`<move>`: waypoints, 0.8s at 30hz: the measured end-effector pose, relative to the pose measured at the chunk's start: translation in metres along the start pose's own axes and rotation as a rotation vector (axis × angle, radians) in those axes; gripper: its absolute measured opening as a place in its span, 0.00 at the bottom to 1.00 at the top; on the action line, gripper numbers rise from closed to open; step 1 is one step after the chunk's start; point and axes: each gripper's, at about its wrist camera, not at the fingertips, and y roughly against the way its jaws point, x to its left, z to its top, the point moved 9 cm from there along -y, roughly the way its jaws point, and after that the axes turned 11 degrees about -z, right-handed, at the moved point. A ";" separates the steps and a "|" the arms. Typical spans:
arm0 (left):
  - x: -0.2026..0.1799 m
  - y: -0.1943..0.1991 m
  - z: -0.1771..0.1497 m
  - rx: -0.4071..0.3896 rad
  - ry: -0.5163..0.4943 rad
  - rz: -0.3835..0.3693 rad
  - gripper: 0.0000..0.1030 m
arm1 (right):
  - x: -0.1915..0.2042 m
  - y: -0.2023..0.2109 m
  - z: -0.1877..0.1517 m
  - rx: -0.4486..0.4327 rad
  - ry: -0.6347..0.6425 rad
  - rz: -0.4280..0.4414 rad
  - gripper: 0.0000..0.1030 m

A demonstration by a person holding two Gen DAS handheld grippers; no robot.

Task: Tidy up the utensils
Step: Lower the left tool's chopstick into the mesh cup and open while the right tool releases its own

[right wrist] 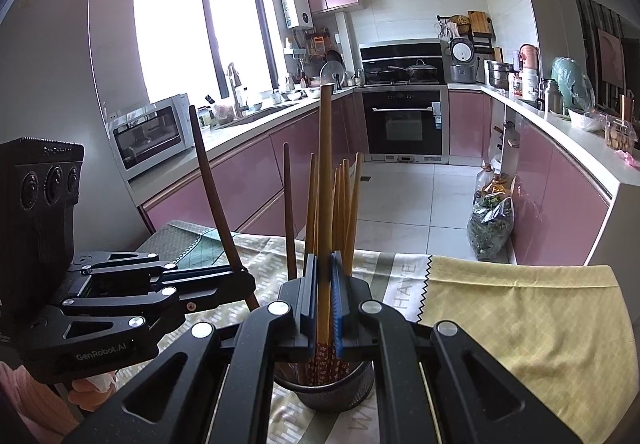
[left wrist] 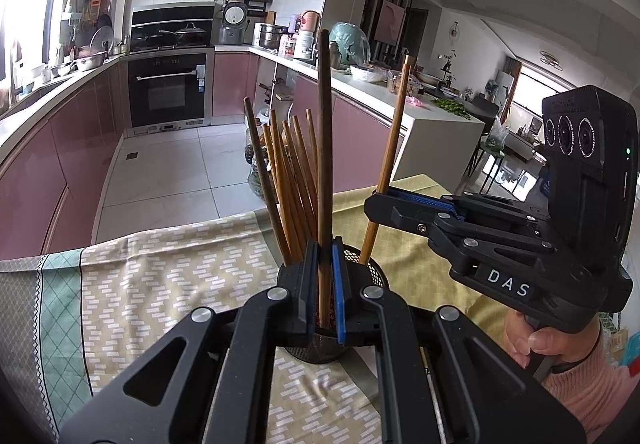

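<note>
A: Left wrist view. Left gripper (left wrist: 325, 284) jaws clamped on a dark chopstick (left wrist: 324, 147), upright, its foot inside the mesh holder (left wrist: 374, 272). Bundle of chopsticks (left wrist: 294, 183) already stands in the holder.

B: Right wrist view. Right gripper (right wrist: 324, 300) jaws pinch a pale chopstick (right wrist: 326, 179) over the same holder. Both remain unreleased; the patterned cloth (right wrist: 520, 308) around the holder shows no strays.

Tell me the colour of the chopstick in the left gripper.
Dark brown chopstick, clearest in the left wrist view.
</note>
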 end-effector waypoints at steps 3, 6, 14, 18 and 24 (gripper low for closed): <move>0.001 -0.004 -0.001 0.012 0.002 0.001 0.07 | 0.003 -0.004 -0.004 0.014 0.008 0.002 0.06; 0.002 -0.008 -0.002 0.021 0.006 0.001 0.07 | 0.005 -0.008 -0.006 0.029 0.013 0.003 0.06; 0.008 -0.014 -0.003 0.030 0.009 0.010 0.07 | 0.005 -0.018 -0.011 0.057 0.014 0.001 0.06; 0.012 -0.022 0.000 0.035 0.022 0.011 0.08 | 0.005 -0.021 -0.010 0.061 0.011 -0.002 0.06; 0.022 -0.034 0.002 0.047 0.034 0.022 0.08 | 0.002 -0.027 -0.010 0.070 0.002 -0.002 0.06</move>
